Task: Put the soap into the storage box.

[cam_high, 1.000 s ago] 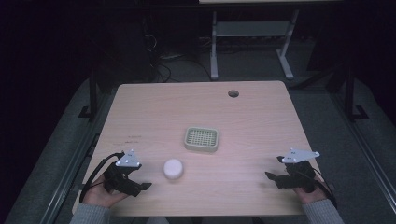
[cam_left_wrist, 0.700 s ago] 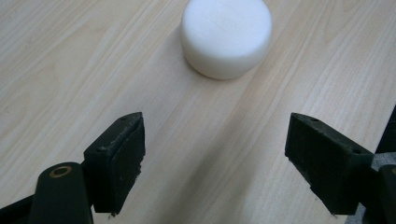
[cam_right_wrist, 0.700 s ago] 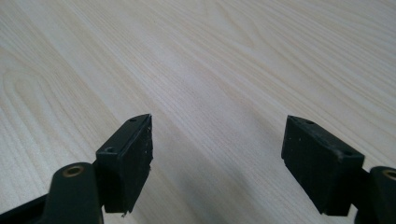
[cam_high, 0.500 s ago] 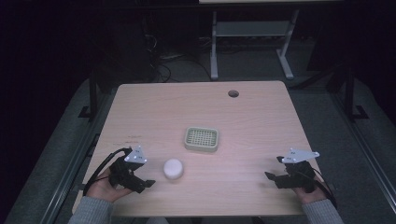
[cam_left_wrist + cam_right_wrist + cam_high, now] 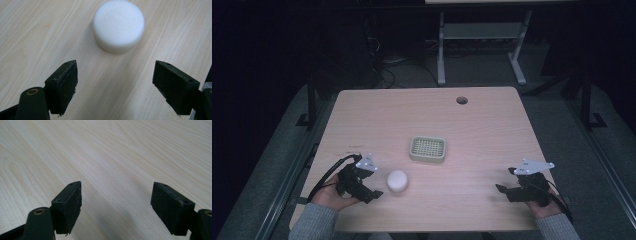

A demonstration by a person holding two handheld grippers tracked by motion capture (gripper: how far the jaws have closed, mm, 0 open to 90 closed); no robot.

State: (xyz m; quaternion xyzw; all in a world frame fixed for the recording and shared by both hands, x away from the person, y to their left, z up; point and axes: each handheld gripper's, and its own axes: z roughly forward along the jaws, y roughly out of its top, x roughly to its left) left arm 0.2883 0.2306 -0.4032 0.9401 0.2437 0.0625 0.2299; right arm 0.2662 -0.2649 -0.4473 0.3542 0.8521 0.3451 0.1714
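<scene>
left gripper (image 5: pixel 115 85) gaping, white puck (image 5: pixel 118 25) just ahead

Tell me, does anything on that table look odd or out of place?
Nothing stands out. The white puck sits flat before the open left tongs, the small slotted tray lies square, and the table looks unmarked.

Lab or test room, dimly lit, staged for recording. Pale wood-grain table (image 5: pixel 492 130) with a round cable hole (image 5: pixel 461 100) near its far edge, standing on grey carpet (image 5: pixel 592 165). Loose black cables (image 5: pixel 384 75) trail on the floor behind it. A second desk's white metal legs (image 5: pixel 441 50) stand farther back. Surroundings dark; no household furnishings visible.
</scene>
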